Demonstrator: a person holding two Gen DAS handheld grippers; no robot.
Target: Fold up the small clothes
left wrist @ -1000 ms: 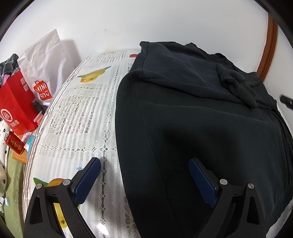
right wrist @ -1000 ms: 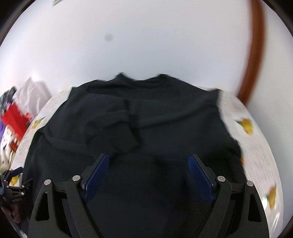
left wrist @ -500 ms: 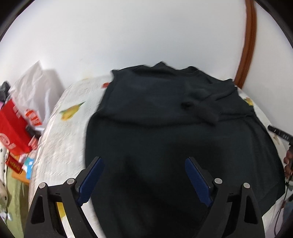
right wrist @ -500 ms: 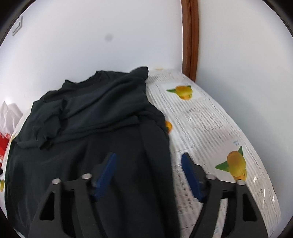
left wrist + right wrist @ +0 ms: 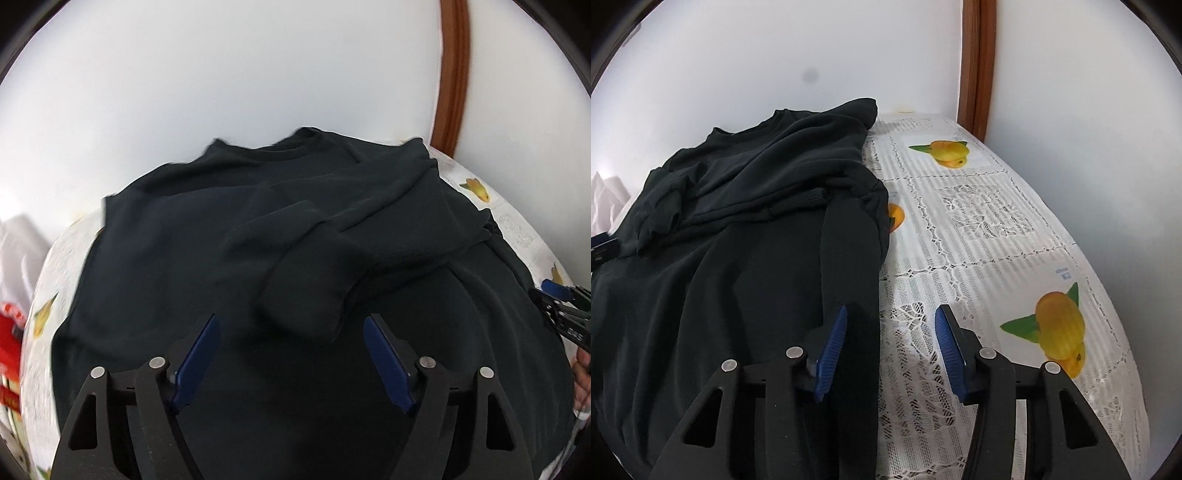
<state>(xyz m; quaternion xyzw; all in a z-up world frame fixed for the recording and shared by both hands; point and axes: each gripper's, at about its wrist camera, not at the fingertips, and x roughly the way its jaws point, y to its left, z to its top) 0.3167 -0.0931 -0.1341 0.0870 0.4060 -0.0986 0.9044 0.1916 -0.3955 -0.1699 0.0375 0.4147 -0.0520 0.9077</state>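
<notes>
Under both, black sweatshirt [image 5: 738,258], its edge between right hand-held gripper [image 5: 891,325], half-closed, closing, unpinched

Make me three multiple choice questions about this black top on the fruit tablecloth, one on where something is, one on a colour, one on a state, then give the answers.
1. Where does the right gripper sit?
A. at the garment's side edge
B. over the neckline
C. off the table

2. What colour are the pads on the grippers' fingers?
A. red
B. blue
C. green

3. How do the sleeves of the black top lie?
A. spread out sideways
B. hanging off the table
C. folded in across the chest

Answers: 1 A, one finger is over the fabric and the other over the lace tablecloth. 2 B, the pads are blue in both wrist views. 3 C, a cuff lies on the chest.
</notes>
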